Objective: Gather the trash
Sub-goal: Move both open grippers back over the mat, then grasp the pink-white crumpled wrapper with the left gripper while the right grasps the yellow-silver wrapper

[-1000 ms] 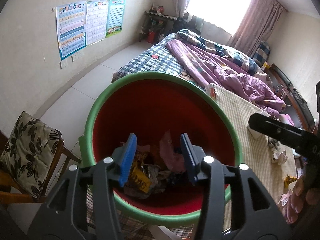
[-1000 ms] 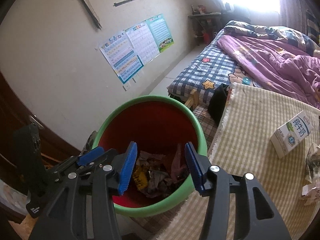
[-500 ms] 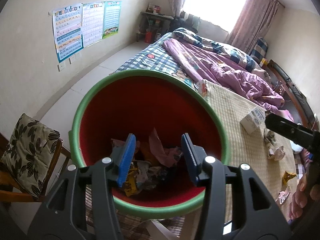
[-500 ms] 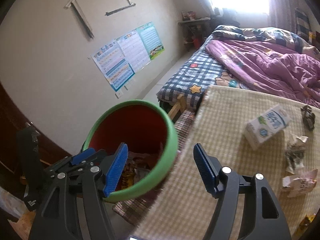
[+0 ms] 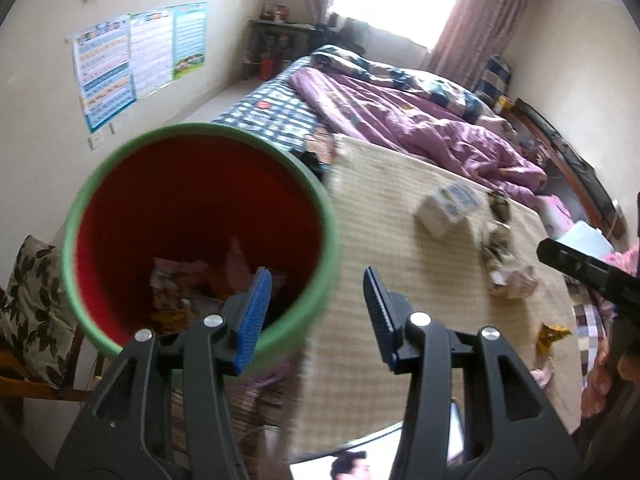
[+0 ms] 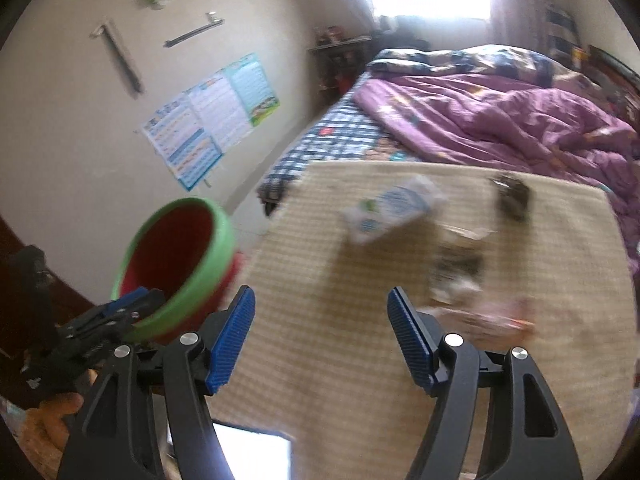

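Observation:
A red bin with a green rim (image 5: 200, 132) holds several wrappers (image 5: 188, 284); it also shows in the right wrist view (image 6: 218, 236). My left gripper (image 5: 316, 316) is open and empty over the bin's right rim. My right gripper (image 6: 320, 336) is open and empty above the checked beige mat (image 6: 320, 264). On the mat lie a white milk carton (image 6: 394, 206), a dark wrapper (image 6: 512, 196), crumpled papers (image 6: 456, 276) and a pinkish wrapper (image 6: 496, 320). The left wrist view shows the carton (image 5: 446, 206), crumpled papers (image 5: 508, 272) and a yellow wrapper (image 5: 550, 336).
A bed with a purple quilt (image 5: 420, 120) lies beyond the mat. A chair with a floral cushion (image 5: 32, 300) stands left of the bin. Posters (image 5: 136, 52) hang on the wall. A white sheet (image 6: 252, 456) lies at the mat's near edge.
Both grippers have swung right, away from the bin and over the mat. The right gripper has opened wider. The carton and papers have come into view ahead.

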Available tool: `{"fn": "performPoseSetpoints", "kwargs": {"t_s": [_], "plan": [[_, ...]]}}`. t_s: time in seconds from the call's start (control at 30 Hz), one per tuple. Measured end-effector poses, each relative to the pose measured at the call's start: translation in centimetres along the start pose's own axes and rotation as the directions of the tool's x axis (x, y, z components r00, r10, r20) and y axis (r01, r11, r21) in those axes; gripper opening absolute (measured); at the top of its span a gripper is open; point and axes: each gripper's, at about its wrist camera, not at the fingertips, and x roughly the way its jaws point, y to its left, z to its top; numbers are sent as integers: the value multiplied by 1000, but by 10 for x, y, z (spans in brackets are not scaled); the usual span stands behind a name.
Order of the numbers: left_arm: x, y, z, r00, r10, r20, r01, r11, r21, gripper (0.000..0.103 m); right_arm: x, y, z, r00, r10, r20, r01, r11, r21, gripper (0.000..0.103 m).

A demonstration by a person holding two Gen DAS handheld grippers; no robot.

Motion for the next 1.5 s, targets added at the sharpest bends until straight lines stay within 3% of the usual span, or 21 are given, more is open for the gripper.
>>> {"fn": "performPoseSetpoints", "kwargs": {"t_s": [0.2, 0.37, 0.5, 0.8, 0.83, 0.9, 1.0, 1.1, 1.27, 1.5], "plan": [[7, -77, -23, 987, -150, -62, 155, 985, 81, 54, -32, -81, -21, 995, -95, -10, 96, 991, 93, 67], [20, -152, -52, 941, -289, -174, 317, 933, 168, 61, -55, -132, -40, 992, -127, -20, 128, 980, 155, 67], [34, -198, -77, 909, -322, -266, 386, 891, 238, 67, -64, -155, -51, 990, -133, -40, 138, 976, 170, 67], [62, -236, -106, 875, -283, -393, 405, 873, 272, 67, -67, -185, -69, 990, -115, -79, 128, 973, 193, 68], [63, -238, -107, 873, -280, -399, 405, 871, 277, 66, -67, -187, -70, 991, -110, -81, 125, 973, 195, 68], [64, -242, -113, 867, -269, -420, 408, 866, 289, 46, -64, -189, -71, 991, -98, -88, 114, 974, 198, 68], [69, -246, -119, 862, -249, -442, 405, 863, 302, 35, -61, -190, -71, 992, -84, -97, 102, 975, 197, 68], [68, -246, -115, 874, -244, -419, 388, 870, 304, 35, -56, -190, -72, 992, -72, -106, 92, 976, 196, 68], [68, -235, -99, 910, -215, -353, 321, 906, 274, 35, -49, -182, -75, 990, -56, -133, 77, 985, 154, 68], [74, -221, -89, 930, -174, -325, 257, 938, 234, 35, -33, -168, -87, 981, -8, -196, 29, 994, 106, 68]]}}
